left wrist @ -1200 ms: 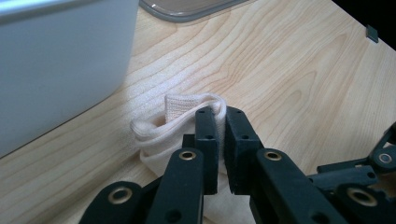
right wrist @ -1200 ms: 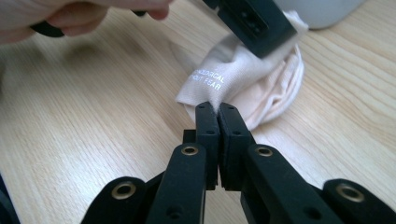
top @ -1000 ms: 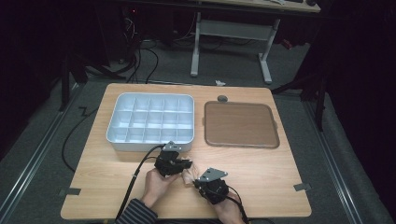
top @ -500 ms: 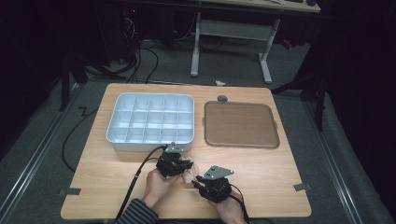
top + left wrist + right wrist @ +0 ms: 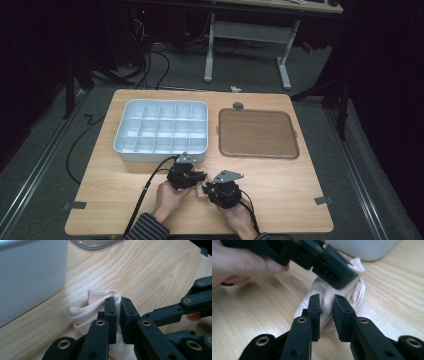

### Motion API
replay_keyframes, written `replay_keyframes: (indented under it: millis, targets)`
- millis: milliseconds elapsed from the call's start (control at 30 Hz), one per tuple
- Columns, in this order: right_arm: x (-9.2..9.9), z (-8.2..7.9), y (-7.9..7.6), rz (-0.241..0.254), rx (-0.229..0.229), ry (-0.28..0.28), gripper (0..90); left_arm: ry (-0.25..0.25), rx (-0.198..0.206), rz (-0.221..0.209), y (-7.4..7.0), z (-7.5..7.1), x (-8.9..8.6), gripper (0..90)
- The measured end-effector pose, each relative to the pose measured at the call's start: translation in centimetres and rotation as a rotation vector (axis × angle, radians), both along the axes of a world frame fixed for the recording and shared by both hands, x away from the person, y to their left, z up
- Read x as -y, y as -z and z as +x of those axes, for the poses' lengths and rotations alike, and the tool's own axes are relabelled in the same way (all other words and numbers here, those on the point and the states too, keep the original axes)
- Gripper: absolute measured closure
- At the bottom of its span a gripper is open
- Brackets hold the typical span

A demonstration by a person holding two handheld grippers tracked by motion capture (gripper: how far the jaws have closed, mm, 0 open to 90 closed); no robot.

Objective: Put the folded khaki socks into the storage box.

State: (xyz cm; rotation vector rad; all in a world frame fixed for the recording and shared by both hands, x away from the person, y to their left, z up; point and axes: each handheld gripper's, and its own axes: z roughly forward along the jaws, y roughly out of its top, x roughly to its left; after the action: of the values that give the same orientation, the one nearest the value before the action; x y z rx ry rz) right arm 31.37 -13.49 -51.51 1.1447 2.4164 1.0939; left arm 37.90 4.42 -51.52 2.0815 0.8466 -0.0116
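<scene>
A cream sock (image 5: 82,312) lies bunched on the wooden table near its front edge, just in front of the grey tray. My left gripper (image 5: 118,301) is shut on a raised fold of it. In the right gripper view the sock (image 5: 354,293) runs between my right gripper's (image 5: 327,298) jaws, which have just been closing and now press on the bunched cloth. The left gripper (image 5: 337,277) crosses above it, held by a hand. In the high view both grippers, left (image 5: 200,176) and right (image 5: 207,189), meet nose to nose over the sock (image 5: 200,188).
A grey tray (image 5: 162,152) with several compartments stands just beyond the grippers; its wall (image 5: 30,277) is close on the left. A brown flat tray (image 5: 257,132) lies at the right, with a small grey round thing (image 5: 238,105) behind it.
</scene>
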Motion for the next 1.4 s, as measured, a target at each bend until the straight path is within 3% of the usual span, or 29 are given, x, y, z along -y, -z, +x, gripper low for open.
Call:
replay_keyframes:
  millis: [200,433,533,700,900,1067,1233,1400]
  targets:
    - [0.3,0.0,0.5,-0.004,-0.003,-0.004,84.7,0.000,-0.003,-0.016,0.0,0.0,-0.1,84.3]
    - [0.4,-0.1,0.5,-0.004,0.002,-0.002,85.3,-0.016,0.041,-0.013,-1.0,-0.6,-0.6,75.5]
    - [0.4,-0.1,0.5,-0.002,-0.001,0.000,85.2,-0.051,0.059,-0.024,-1.5,-0.9,-1.4,72.7]
    - [0.5,-0.1,0.5,0.003,-0.002,-0.002,84.8,-0.101,0.015,0.005,-0.9,-0.8,-2.5,60.9]
    - [0.5,-0.1,0.5,0.005,0.003,-0.002,84.3,-0.126,-0.027,-0.015,0.1,-0.5,-2.2,47.9]
    - [0.8,-0.1,0.2,0.016,0.016,0.013,78.5,-0.122,-0.026,0.028,0.6,-0.5,-1.5,49.4]
    - [0.8,0.1,-0.7,0.005,0.059,0.025,74.4,-0.121,-0.021,0.032,0.6,-0.4,-1.4,50.0]
    - [0.6,0.8,-1.0,0.007,0.064,0.035,70.8,-0.121,-0.017,0.035,0.6,-0.4,-1.3,49.5]
